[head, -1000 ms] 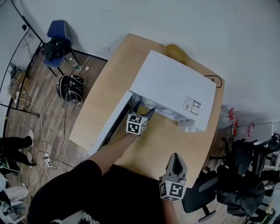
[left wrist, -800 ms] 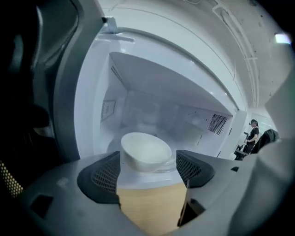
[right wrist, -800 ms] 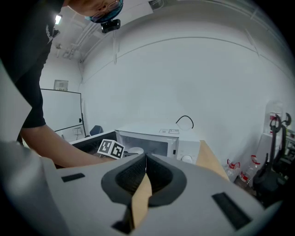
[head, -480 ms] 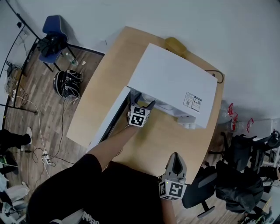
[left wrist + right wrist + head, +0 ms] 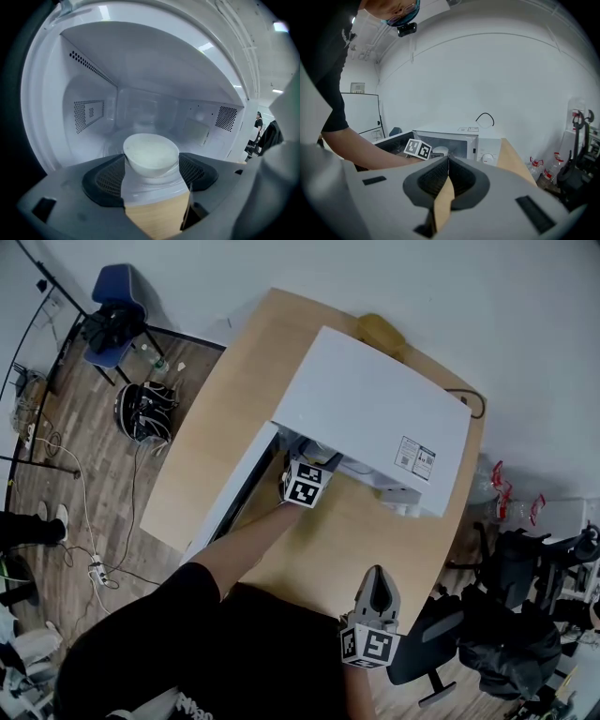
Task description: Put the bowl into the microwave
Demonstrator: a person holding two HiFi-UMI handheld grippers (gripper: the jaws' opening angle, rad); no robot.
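Observation:
A white bowl (image 5: 150,154) sits slightly tilted between the pads of my left gripper (image 5: 151,165), which is shut on it. The bowl is at the mouth of the white microwave (image 5: 375,418), inside the white cavity (image 5: 140,108) with its round turntable below. In the head view the left gripper (image 5: 307,470) reaches under the microwave's top edge, and the bowl is hidden there. The microwave door (image 5: 234,498) hangs open to the left. My right gripper (image 5: 377,582) stays near the table's front edge, shut and holding nothing. From the right gripper (image 5: 447,161) view the bowl (image 5: 439,151) shows in the opening.
The microwave stands on a wooden table (image 5: 225,399). A yellow object (image 5: 380,332) lies behind it and a black cable (image 5: 469,404) curls at its right. A blue chair (image 5: 117,310) and a dark helmet-like object (image 5: 145,411) are on the floor at left. A black office chair (image 5: 422,652) is at right.
My left gripper has carried the bowl forward into the microwave opening, so the bowl no longer shows in the head view. The right gripper has not moved.

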